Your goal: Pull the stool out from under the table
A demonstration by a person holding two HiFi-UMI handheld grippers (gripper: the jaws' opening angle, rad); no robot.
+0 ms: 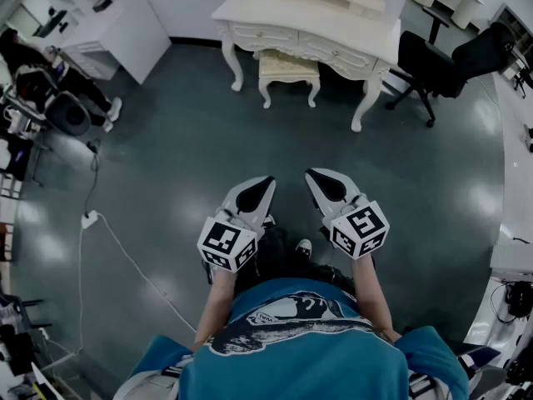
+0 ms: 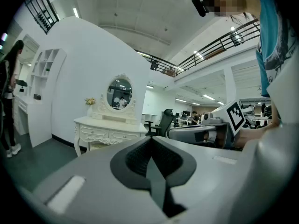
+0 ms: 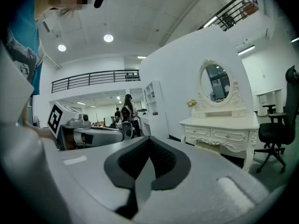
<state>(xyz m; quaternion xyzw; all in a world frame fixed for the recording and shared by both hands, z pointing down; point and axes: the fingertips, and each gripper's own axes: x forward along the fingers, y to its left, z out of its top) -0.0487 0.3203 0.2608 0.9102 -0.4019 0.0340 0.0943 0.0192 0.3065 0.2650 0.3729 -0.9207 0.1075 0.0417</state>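
Observation:
A cream stool [image 1: 288,71] with carved legs stands tucked under the front of a white dressing table [image 1: 310,25] at the far side of the floor. Both grippers are held side by side well short of it, over the dark floor. My left gripper [image 1: 268,179] is shut with nothing in it, and so is my right gripper [image 1: 308,173]. In the left gripper view the table [image 2: 110,126] with its oval mirror [image 2: 119,94] is at left, the stool [image 2: 97,144] just visible below it. In the right gripper view the table [image 3: 219,130] is at right, the stool [image 3: 210,146] beneath.
A black office chair [image 1: 445,65] stands right of the table. A white cabinet [image 1: 125,27] is at back left, with a seated person [image 1: 50,77] near it. A white cable [image 1: 125,261] and power strip lie on the floor at left.

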